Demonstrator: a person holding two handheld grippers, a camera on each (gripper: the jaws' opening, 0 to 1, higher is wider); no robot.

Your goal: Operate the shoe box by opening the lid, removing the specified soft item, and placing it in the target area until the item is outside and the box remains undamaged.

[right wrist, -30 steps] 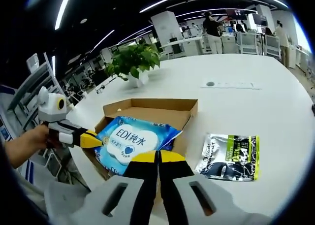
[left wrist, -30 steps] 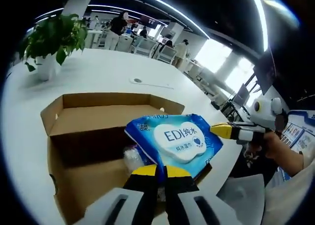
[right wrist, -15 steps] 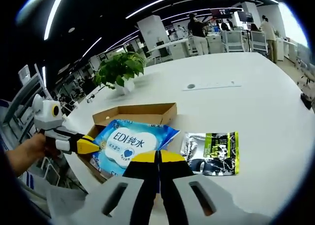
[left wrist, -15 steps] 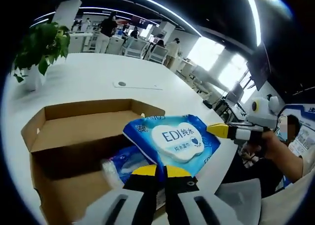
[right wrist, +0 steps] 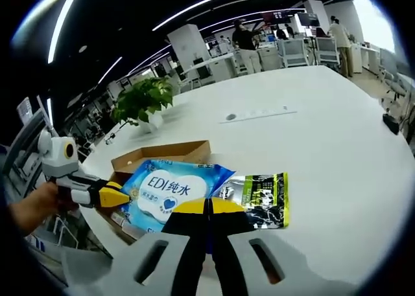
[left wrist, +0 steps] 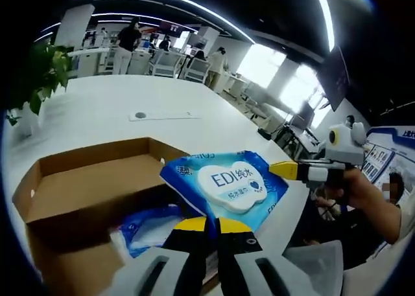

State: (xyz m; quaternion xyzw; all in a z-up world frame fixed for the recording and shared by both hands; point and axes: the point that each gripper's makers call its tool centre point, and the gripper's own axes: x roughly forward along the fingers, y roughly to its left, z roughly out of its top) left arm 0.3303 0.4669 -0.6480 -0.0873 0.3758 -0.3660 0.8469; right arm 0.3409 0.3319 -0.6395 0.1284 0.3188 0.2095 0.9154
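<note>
A blue pack of wet wipes (left wrist: 230,184) with a white label hangs in the air over the right end of the open cardboard shoe box (left wrist: 71,186). My left gripper (left wrist: 209,223) is shut on its near edge. My right gripper (left wrist: 285,171) comes in from the right, its yellow tip at the pack's right edge. In the right gripper view the same pack (right wrist: 165,187) is held by my right gripper (right wrist: 209,206), shut on its edge, with my left gripper (right wrist: 117,193) at its left side. The box (right wrist: 170,152) lies behind it. A second blue pack (left wrist: 150,223) lies inside the box.
A green and black flat pack (right wrist: 260,195) lies on the white table (right wrist: 324,140) just right of the box. A potted plant (right wrist: 142,102) stands behind the box. A person's hand (left wrist: 355,193) holds the right gripper past the table edge. People and desks are far behind.
Both grippers have carried the wipes pack up and away from the box toward the green and black pack. The box has slid left and shrunk in both views as the cameras moved.
</note>
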